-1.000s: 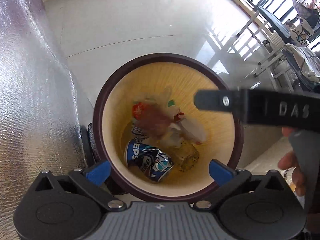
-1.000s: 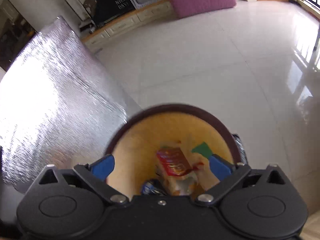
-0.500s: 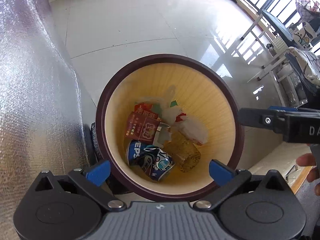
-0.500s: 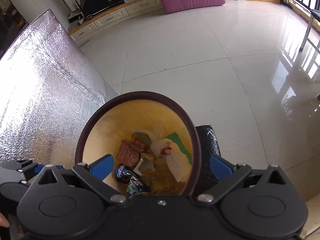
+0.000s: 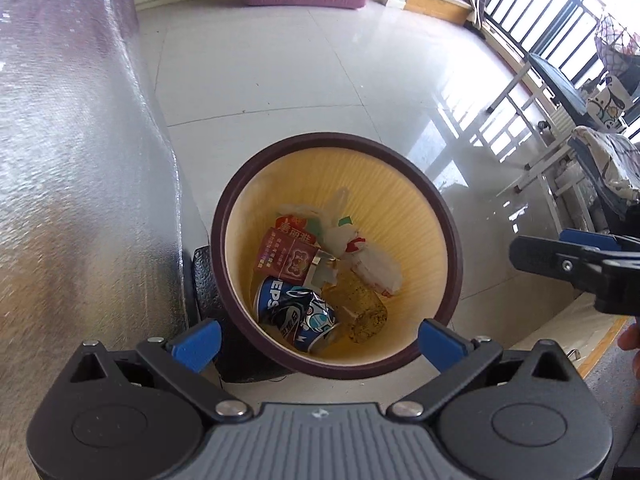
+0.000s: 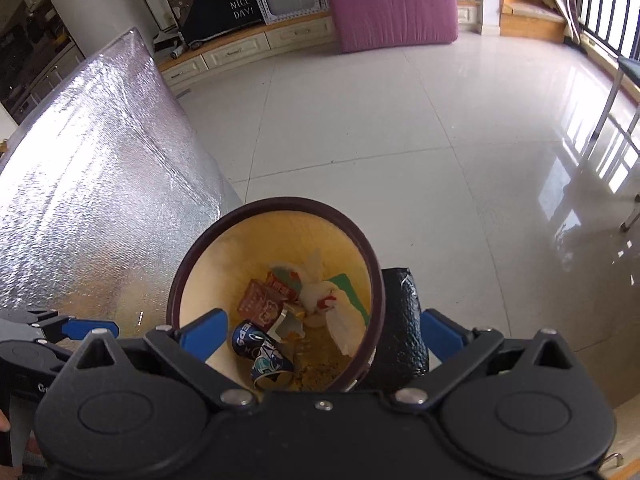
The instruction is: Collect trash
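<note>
Two empty grippers, left (image 5: 318, 338) and right (image 6: 320, 334), hang with jaws wide above our brown-rimmed bin (image 5: 450, 216) beside the foil-covered table (image 5: 80, 160); inside lie a red packet (image 5: 286, 258) and crushed Pepsi can (image 5: 296, 316). Drop apparently done, we next seek more trash.

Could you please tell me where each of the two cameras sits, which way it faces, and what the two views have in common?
Left wrist: sits on the left claw, facing down into the trash bin; its own open blue-tipped fingers show, with the right claw and a fingertip at the right edge.
Right wrist: sits on the right claw, facing down over the bin towards the room; its own open fingers show, with the left claw at the left.
Shared: bin, Pepsi can, red packet, silver foil surface, tiled floor.
</note>
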{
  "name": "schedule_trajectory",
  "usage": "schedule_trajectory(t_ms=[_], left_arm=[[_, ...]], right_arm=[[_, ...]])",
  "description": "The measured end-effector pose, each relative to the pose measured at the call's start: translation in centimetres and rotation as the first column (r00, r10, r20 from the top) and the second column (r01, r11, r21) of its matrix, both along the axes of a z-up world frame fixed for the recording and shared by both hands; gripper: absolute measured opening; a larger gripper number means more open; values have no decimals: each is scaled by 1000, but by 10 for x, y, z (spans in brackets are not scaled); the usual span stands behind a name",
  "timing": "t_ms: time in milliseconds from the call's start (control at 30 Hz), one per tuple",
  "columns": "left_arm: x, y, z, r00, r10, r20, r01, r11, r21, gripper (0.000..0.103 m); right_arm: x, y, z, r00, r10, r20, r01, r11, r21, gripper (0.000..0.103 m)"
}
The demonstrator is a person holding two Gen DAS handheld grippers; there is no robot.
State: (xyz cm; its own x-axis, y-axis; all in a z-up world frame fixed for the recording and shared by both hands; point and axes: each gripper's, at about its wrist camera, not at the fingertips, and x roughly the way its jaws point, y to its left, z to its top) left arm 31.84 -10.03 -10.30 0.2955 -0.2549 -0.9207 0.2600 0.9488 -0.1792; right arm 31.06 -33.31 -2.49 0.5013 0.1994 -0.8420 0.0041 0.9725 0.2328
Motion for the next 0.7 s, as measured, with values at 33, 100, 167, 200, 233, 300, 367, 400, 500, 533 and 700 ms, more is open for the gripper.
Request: schedule_trajectory(t_ms=[33, 100, 167, 200, 233, 300, 367, 400, 500, 533, 700], left_arm=[[-3, 1, 3, 1000, 5, 10, -5, 1000, 3, 103], [-11, 3, 10, 999, 14, 30, -15, 1000, 5, 103], [-18, 5, 18, 998, 30, 46, -30, 1000, -3, 103], [-22, 7, 22, 998, 40, 54, -39, 999, -9, 103], [-26, 9, 26, 997, 49, 63, -48, 999, -13, 103], [-34, 11, 34, 994, 62, 84, -61, 998, -20, 103], [-41, 12, 43, 992, 71, 106, -68, 997, -29, 103], [-45, 13, 47, 990, 76, 117, -72, 997, -34, 103], [-60, 17, 60, 984, 88, 157, -82, 996, -45, 103], [-64, 18, 64, 981, 91, 170, -84, 995, -45, 103], [-85, 19, 84, 971, 83, 226, -76, 996, -39, 103]], right_arm=[[-4, -1, 4, 1000, 0, 7, 0, 1000, 2, 103], [-15, -3, 10, 1000, -1, 20, 1, 1000, 5, 103], [-25, -6, 17, 999, 3, 37, -4, 1000, 2, 103], [-30, -7, 20, 999, 3, 46, -3, 1000, -4, 103], [-35, -8, 24, 999, 1, 54, 0, 1000, -10, 103], [-45, -12, 29, 998, -4, 70, 5, 1000, -21, 103], [-55, -14, 36, 997, -9, 82, 11, 1000, -27, 103], [-60, -14, 39, 996, -8, 89, 11, 999, -32, 103], [-73, -13, 48, 994, 0, 106, 6, 998, -59, 103], [-78, -13, 50, 994, 4, 110, 3, 998, -67, 103], [-98, -11, 62, 991, 10, 130, 0, 997, -78, 103]])
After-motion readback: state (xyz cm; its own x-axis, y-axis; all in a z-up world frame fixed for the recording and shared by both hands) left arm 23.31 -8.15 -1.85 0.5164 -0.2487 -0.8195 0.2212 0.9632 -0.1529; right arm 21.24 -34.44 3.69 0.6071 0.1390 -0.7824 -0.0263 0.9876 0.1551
